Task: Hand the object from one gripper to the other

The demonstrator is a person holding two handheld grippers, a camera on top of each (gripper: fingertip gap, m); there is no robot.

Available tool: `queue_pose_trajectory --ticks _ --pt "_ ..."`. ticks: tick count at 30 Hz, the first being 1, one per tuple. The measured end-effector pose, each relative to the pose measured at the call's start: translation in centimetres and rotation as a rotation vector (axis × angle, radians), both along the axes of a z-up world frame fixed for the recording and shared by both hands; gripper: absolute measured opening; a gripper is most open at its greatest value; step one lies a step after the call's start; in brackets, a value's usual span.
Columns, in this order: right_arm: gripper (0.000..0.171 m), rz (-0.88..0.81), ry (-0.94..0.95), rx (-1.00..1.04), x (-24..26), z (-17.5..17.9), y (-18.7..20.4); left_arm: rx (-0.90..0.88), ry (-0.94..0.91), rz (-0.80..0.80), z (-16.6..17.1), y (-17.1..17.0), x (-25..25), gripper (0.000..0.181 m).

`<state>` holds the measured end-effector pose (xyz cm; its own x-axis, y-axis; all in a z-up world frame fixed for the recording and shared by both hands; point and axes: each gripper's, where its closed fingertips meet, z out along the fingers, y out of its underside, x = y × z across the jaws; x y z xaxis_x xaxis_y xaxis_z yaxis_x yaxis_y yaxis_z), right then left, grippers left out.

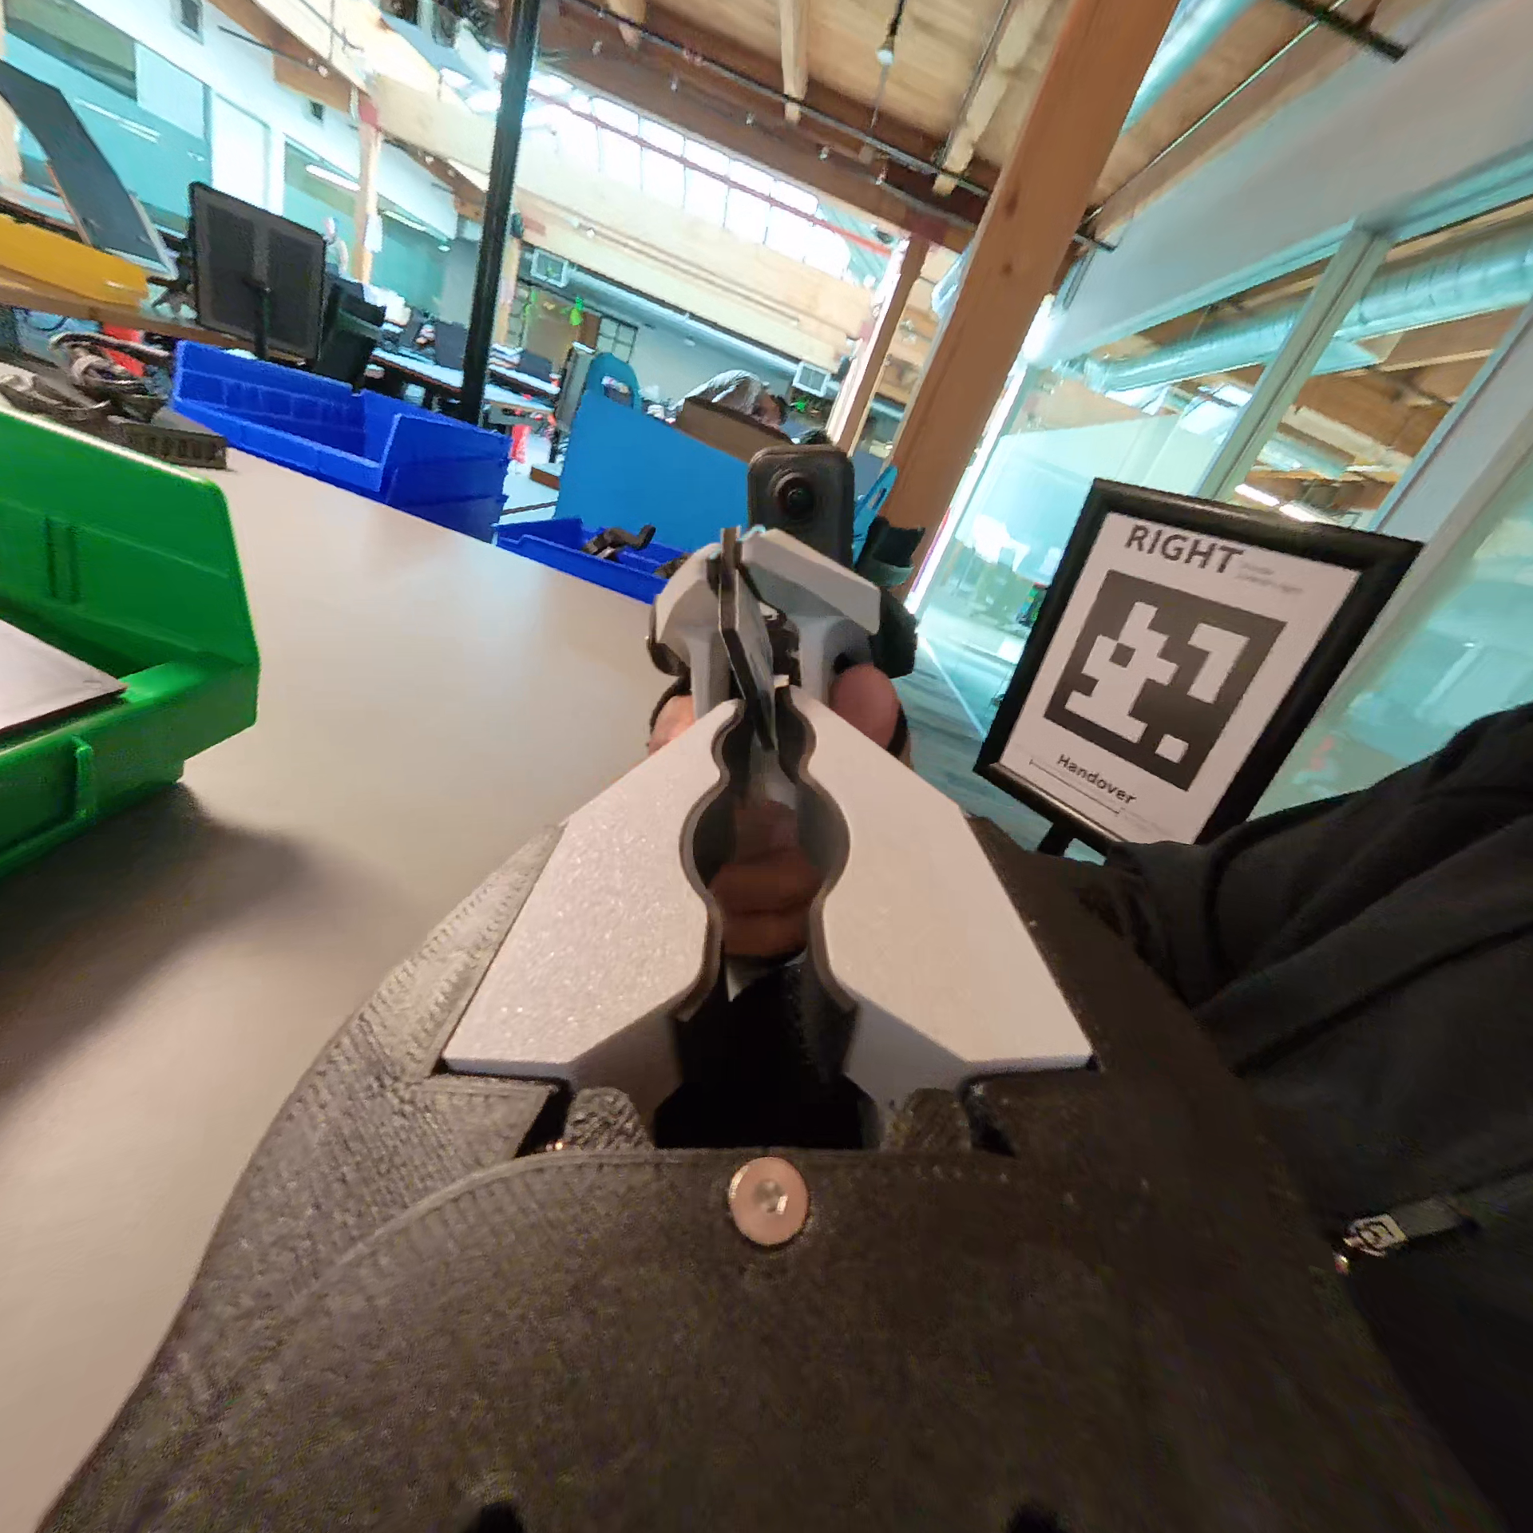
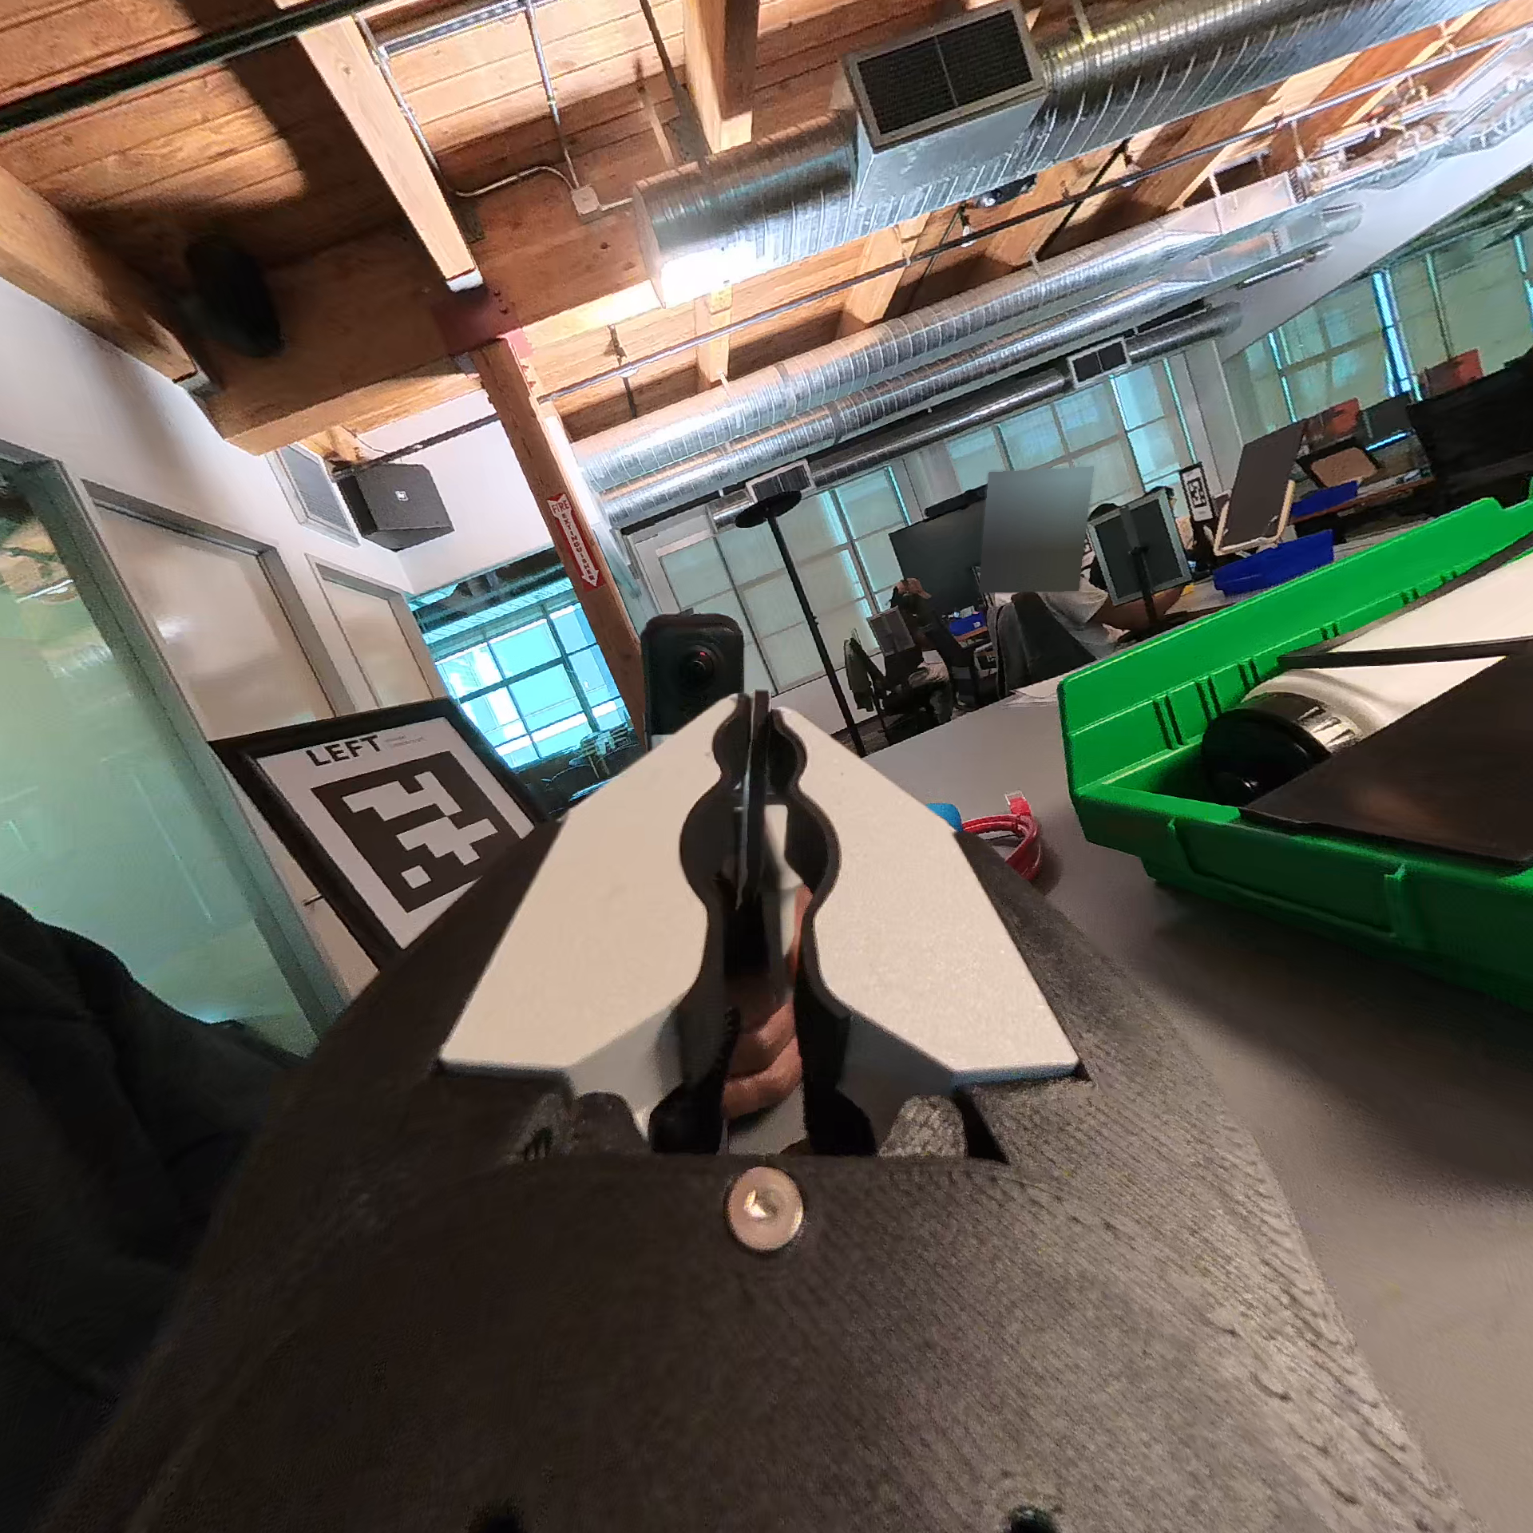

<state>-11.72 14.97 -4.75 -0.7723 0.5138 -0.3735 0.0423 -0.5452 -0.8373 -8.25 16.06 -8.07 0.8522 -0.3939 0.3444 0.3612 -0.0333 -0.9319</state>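
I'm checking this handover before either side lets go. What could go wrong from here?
1. The thin black flat piece is pinched edge-on at the tips of both the left gripper and the right gripper; with so little held, it may slip out on release.
2. It hangs over the grey table, not the green bin, so a drop lands loose.
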Motion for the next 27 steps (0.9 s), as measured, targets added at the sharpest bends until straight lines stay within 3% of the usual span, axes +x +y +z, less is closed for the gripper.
queue_pose_trajectory --ticks 2,3,7,16,27 --pt "0.004 0.0 -0.004 -0.006 -0.1 0.0 0.1 -0.024 0.004 0.022 -0.3 0.3 -0.2 0.027" --pt "0.004 0.002 -0.005 -0.005 -0.1 0.0 0.0 -0.033 0.009 0.02 -0.4 0.4 -0.1 0.028" --pt "0.005 -0.003 -0.003 -0.005 -0.1 0.0 0.1 -0.041 0.034 0.023 -0.6 0.5 0.1 0.005" --pt "0.005 -0.026 -0.051 0.069 -0.9 -0.8 -0.7 0.223 -0.158 0.134 2.6 -2.3 -4.2 0.004" --pt "0.005 0.089 -0.154 0.235 -0.7 -2.9 -3.9 0.267 -0.179 0.137 3.1 -2.8 -4.6 0.005"
